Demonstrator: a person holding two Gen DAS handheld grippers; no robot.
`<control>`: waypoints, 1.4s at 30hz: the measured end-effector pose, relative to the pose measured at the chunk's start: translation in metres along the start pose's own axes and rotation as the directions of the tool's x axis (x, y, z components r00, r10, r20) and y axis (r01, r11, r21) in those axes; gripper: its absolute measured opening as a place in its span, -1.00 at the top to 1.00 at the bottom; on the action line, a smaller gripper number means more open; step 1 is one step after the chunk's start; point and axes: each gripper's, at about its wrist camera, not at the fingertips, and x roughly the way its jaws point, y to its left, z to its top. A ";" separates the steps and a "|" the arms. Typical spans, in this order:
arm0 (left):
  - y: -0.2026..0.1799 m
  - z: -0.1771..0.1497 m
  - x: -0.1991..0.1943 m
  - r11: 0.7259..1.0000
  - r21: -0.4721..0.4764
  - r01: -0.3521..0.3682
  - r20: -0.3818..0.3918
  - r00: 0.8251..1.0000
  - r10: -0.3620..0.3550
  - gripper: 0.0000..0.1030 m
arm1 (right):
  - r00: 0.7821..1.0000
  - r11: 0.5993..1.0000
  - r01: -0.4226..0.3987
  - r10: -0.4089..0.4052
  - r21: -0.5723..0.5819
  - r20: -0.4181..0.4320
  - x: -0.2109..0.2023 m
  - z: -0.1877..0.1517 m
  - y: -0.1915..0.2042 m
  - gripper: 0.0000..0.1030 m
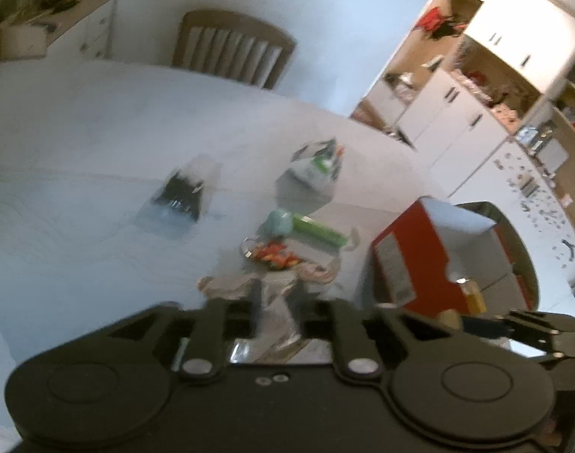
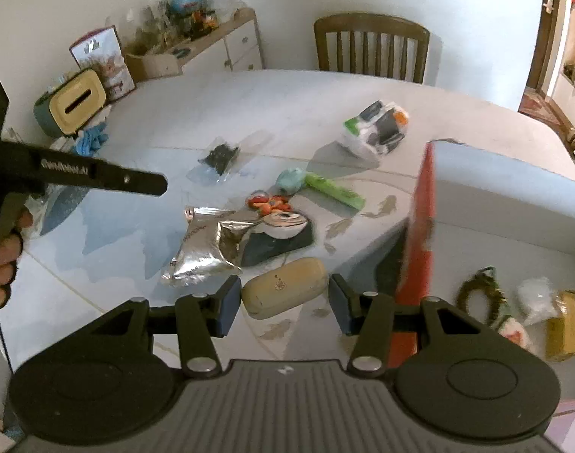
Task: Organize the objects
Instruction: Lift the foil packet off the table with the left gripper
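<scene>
My right gripper [image 2: 283, 304] is shut on a beige capsule-shaped case [image 2: 283, 290], its blue pads pressing on both ends, just left of the red-walled box [image 2: 419, 226]. The box holds a coiled dark cord [image 2: 480, 294], a white bag [image 2: 536, 298] and a yellow pack [image 2: 563, 324]. My left gripper [image 1: 276, 290] hovers over a silver foil pouch [image 2: 208, 245] that lies on the table; its jaws stand a narrow gap apart with nothing gripped. From the right wrist view that left gripper [image 2: 155, 185] shows side-on, held by a person's hand [image 2: 0, 260].
On the white table [image 2: 249, 105] lie a green tube [image 2: 334, 188], a teal lump [image 2: 291, 180], an orange-red packet [image 2: 268, 202], a bag of black parts [image 2: 219, 156] and a clear bag of mixed items [image 2: 378, 128]. A tissue box [image 2: 74, 100] stands far left, a chair [image 2: 370, 45] behind.
</scene>
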 end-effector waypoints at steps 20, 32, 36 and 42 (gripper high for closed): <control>-0.019 -0.017 0.081 0.971 -0.016 -0.239 -0.102 0.966 0.237 -0.83 | 0.999 1.000 0.002 -0.003 0.011 0.049 -0.050 -0.005 -0.052 0.03; -0.026 -0.022 0.098 0.955 -0.037 -0.295 -0.122 0.950 0.289 0.07 | 0.997 0.997 0.056 -0.059 0.050 0.050 -0.060 -0.013 -0.105 0.03; -0.032 -0.025 0.090 0.959 -0.051 -0.278 -0.110 0.956 0.271 0.15 | 0.996 0.996 0.071 -0.074 0.058 0.051 -0.064 -0.017 -0.123 0.03; -0.060 -0.026 0.063 0.968 -0.044 -0.245 -0.067 0.968 0.242 0.16 | 0.993 0.992 0.099 -0.103 0.076 0.049 -0.068 -0.023 -0.155 0.03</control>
